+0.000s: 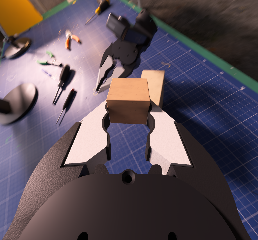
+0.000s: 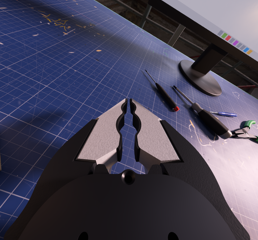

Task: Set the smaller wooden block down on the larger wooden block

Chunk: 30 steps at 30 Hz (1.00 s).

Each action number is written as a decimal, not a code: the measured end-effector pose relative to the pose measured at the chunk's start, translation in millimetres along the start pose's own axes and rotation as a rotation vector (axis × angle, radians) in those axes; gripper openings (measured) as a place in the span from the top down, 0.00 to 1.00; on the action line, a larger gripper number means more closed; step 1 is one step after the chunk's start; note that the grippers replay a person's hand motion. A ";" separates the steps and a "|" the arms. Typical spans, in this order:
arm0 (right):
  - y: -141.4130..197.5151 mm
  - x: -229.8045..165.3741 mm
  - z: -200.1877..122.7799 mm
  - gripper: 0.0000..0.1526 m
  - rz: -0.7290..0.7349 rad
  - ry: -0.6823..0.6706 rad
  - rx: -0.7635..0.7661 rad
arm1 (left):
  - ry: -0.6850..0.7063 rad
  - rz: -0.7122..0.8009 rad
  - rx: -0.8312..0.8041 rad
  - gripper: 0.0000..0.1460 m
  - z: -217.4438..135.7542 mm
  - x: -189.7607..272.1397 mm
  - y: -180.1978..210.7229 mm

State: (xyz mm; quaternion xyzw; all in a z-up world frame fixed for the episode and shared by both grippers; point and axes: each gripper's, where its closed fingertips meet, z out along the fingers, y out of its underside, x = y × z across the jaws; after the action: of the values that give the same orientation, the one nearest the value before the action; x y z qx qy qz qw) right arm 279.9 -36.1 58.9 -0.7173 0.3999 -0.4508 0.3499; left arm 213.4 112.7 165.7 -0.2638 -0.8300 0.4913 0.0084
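Observation:
My left gripper (image 1: 128, 105) is shut on the smaller wooden block (image 1: 128, 92), a light brown cube, and holds it above the blue cutting mat. The larger wooden block (image 1: 155, 86), paler and longer, lies on the mat just beyond and to the right of the cube, partly hidden by it. My right gripper (image 2: 128, 99) is shut and empty, low over the mat; it also shows in the left wrist view (image 1: 107, 78), to the left of the blocks. A pale sliver at the left edge of the right wrist view (image 2: 0, 160) may be a block.
Screwdrivers (image 2: 166, 93), a blue pen (image 2: 226, 114) and green-handled pliers (image 2: 247, 131) lie on the mat (image 2: 69, 66) near a monitor stand (image 2: 201, 78). In the left wrist view, orange pliers (image 1: 71, 39), a yellow-black screwdriver (image 1: 100, 8), round bases (image 1: 21, 102) and the mat's green edge (image 1: 195, 43) show.

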 end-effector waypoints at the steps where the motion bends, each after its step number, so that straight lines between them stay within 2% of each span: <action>1: 0.0 -0.1 0.1 0.98 0.000 0.000 0.000 | 0.034 0.009 0.045 0.65 6.7 5.6 -7.3; 7: 0.2 -0.3 0.4 0.98 0.002 -0.003 -0.002 | 0.207 -0.020 0.231 0.65 31.8 24.9 -21.9; 13: 0.5 -0.7 1.1 0.98 0.007 -0.011 -0.005 | 0.274 -0.025 0.269 0.65 48.2 31.4 -21.0; 30: 0.5 -1.1 1.6 0.98 0.006 -0.012 -0.006 | 0.320 -0.093 0.288 0.65 53.7 38.6 -16.5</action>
State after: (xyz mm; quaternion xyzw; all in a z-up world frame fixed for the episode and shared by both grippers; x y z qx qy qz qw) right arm 280.9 -35.1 57.5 -0.7200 0.4012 -0.4440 0.3514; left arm 158.4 80.1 142.1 -0.2957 -0.7507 0.5558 0.2002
